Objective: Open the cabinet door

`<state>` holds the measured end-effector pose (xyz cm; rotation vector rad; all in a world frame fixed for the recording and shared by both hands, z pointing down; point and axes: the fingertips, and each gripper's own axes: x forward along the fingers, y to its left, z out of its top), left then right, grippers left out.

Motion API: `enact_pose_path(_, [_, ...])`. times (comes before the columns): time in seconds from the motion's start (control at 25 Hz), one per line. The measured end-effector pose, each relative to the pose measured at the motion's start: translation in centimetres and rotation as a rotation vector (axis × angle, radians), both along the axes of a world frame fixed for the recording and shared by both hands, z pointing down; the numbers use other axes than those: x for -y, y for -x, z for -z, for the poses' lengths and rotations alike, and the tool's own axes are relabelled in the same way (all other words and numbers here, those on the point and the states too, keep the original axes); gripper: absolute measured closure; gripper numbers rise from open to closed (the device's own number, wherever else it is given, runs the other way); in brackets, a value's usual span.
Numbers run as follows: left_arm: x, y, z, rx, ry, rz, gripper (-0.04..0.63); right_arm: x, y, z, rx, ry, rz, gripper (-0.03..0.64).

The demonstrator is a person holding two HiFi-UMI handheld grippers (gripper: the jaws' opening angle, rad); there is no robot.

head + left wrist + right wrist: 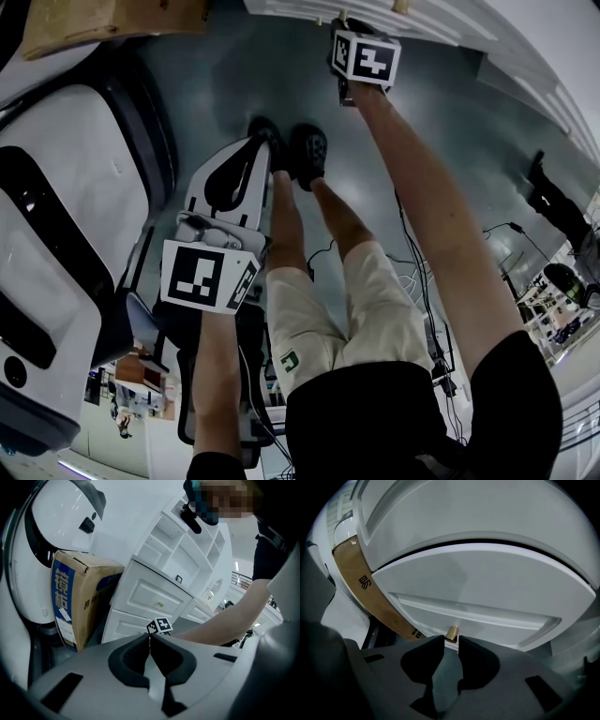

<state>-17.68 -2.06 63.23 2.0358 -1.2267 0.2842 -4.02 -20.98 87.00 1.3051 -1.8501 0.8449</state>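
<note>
Right gripper (451,641): is clamping on the brass knob (451,633). The jaws are standing only narrowly apart, one tip on each side of the knob, and both tips appear to be touching it. Only the tips are engaging, probably because the knob is short and sits close to the panel.
Brass knob: is projecting from the lower edge of the cabinet door (487,592), near the middle of its width. It is the only purchase the door is offering.
Cabinet door: is lying flush with the panel above it and showing only a thin dark seam, so I am judging it not yet opened.
Right arm (441,216): is reaching out and down towards the cabinet door, with the gripper angled steeply down at the low-set knob.
Left gripper (150,638): is carrying nothing, with the jaws together. It is hanging well back from the cabinet door, so it is taking no part in the grip.
Cardboard box (79,597): is standing on the floor just to the left of the cabinet door, against the unit's side. It could be limiting the swing if the hinge is on that side; I cannot tell which side that is.
Step in hand: securing the knob ahead of a pull away from the cabinet door's face.
</note>
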Motion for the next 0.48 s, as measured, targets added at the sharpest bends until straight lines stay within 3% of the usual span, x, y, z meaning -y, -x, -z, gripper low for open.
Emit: enact_pose_path(0.48, [-0.19, -0.54, 0.12, -0.001, 0.001, -0.002, 0.568, -0.34, 0.07, 0.06, -0.012, 0.017, 0.045, 0.521])
